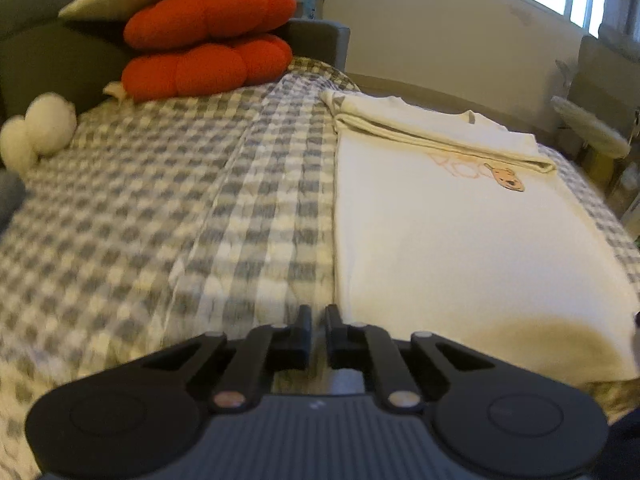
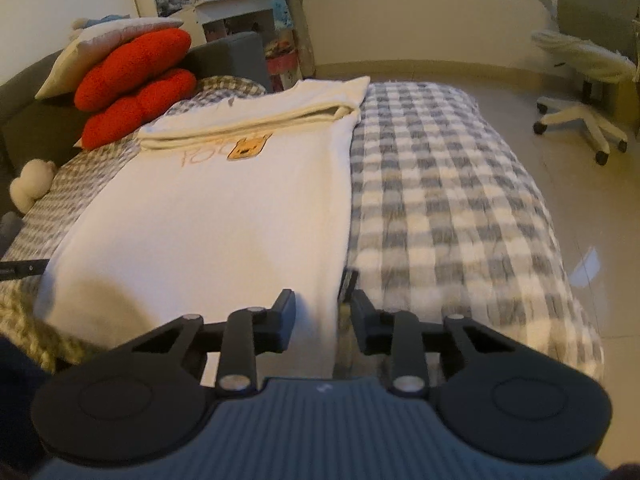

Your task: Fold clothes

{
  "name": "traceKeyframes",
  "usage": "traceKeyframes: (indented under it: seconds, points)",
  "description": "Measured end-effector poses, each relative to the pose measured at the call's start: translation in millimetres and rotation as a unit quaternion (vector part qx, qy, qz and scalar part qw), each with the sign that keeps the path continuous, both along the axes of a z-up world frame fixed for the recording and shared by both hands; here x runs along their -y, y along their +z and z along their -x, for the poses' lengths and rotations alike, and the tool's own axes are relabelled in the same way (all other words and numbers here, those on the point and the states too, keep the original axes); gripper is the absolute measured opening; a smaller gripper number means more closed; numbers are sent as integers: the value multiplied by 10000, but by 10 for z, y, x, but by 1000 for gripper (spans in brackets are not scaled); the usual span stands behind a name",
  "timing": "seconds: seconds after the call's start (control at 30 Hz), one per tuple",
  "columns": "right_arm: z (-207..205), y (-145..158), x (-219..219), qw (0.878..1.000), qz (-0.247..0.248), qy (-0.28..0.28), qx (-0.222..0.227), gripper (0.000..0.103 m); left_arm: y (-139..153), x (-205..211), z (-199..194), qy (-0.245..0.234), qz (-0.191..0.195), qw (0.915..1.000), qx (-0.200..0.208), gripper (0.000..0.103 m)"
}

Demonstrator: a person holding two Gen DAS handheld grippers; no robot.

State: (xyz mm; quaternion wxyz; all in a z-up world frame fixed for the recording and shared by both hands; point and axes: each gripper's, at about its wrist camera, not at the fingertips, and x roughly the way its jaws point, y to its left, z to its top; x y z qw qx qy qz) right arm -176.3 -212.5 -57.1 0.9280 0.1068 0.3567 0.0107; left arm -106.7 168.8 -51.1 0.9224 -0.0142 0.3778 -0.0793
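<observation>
Bed [image 2: 460, 208], checked cover, carries the one white T-shirt [image 2: 208, 216], laid flat along its length. Far end of the shirt is already folded over in a thick band, part covering the bear print [image 2: 248, 148]. Near hem lies closest to both tools.

Step in hand, by my reading: take the two near corners and carry the hem up toward the folded band.

Right gripper [image 2: 320, 308]: jaws part way apart, straddling the shirt's right edge at the near corner; pads not yet pressing the cloth. Advice: slide in under the corner so all layers are caught, then close fully.

Left gripper [image 1: 318, 328]: jaws almost together, nothing between them, over the bed cover just beside the shirt's left edge. It will need to open and shift onto the left corner. Lift both corners together, keep the hem taut and level, lay it square to the side edges.

Count, largest down:
- bed: 1
- office chair [image 2: 580, 92]: 1, on the floor well apart
- T-shirt: 1
- red cushions [image 1: 208, 40]: 2, stacked at the headboard
- pale pillow [image 2: 100, 52]: 1, on top of them
- white plush toy [image 1: 36, 132]: 1
- grippers: 2
</observation>
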Motion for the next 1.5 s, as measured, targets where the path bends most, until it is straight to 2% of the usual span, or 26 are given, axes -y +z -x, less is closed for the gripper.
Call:
traceKeyframes:
  seconds: [0.17,0.23,0.3,0.37,0.5,0.63,0.73,0.87,0.93,1.07,1.23,1.43,1.5]
  points:
    - [83,-36,-10,9993,-245,-46,-288,32,-159,27,36,-4,-5,9998,-200,7]
    - [89,-62,-86,9993,-136,-3,-336,30,-157,81,45,-10,-94,9998,-186,1]
    - [76,-60,-122,9994,-19,-8,-354,10,-132,98,66,-70,-163,9997,-148,0]
    - [64,-43,-80,9990,-183,-51,-403,8,-102,80,88,-111,-146,9997,-134,0]
    - [152,66,-51,9992,-239,93,-300,7,-14,-55,152,-181,127,9995,-225,0]
    - [205,196,75,9983,-572,-1,-137,7,45,-127,187,-249,262,9990,-259,0]
    - [170,113,103,9975,-651,-45,-262,7,24,-149,176,-282,246,9990,-227,0]
    - [153,-20,83,9973,-583,-45,-439,11,-100,-187,148,-306,469,9972,-491,0]
    - [184,-49,52,9979,-485,2,-441,15,-126,-187,163,-347,496,9968,-520,0]
    - [226,-61,88,9979,-514,22,-394,15,-107,-190,152,-344,607,9962,-513,2]
    - [197,-90,106,9973,-611,15,-411,16,-123,-129,131,-364,548,9964,-530,10]
    - [212,-124,124,9967,-720,-15,-384,16,-146,-73,117,-330,352,9975,-513,10]
    - [217,-118,114,9971,-655,-40,-380,11,-145,-50,118,-254,245,9981,-504,7]
